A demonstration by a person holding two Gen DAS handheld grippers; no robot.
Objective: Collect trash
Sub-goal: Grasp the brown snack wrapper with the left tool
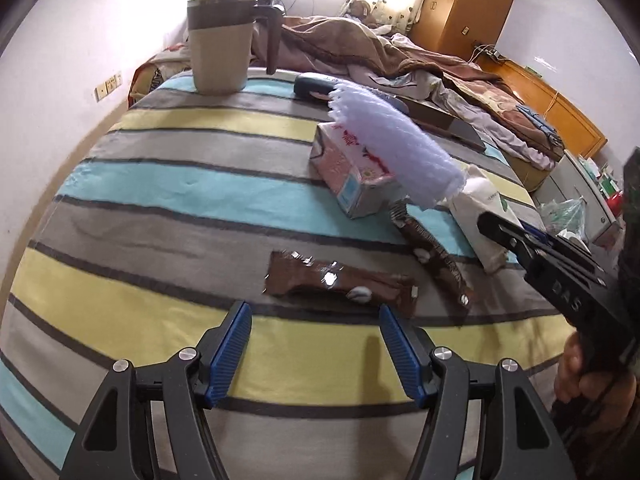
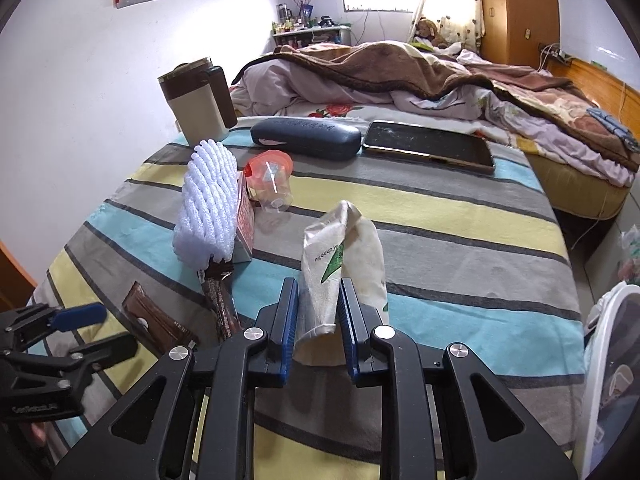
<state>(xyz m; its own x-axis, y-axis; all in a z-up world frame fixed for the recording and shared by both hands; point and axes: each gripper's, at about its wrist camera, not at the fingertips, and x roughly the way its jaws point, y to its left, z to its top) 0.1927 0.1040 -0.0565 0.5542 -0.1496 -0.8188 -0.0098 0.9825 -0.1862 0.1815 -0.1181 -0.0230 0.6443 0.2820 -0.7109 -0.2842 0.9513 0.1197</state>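
R gripper (image 2: 318, 320) clamped on near end of white crumpled wrapper (image 2: 344, 248), lying on striped desk (image 2: 460, 248) at 6 o'clock in R wrist view. Wrapper looks light, soft, crushes easy; a pinch at the flattened end should hold, prob floppy when lifted. L gripper (image 1: 316, 344) half-open, nothing between jaws, hovers just short of brown snack wrapper (image 1: 340, 280); 2nd brown wrapper (image 1: 436, 256) at 2 o'clock from it. Both thin, slick foil, so best pinched at an edge. White foam net (image 2: 208, 208) leans on small carton (image 1: 348, 168), light and squashy. Beige bin (image 1: 220, 52) at 11 o'clock far edge; contents can't tell. Clear cup (image 2: 270, 180) tipped over.
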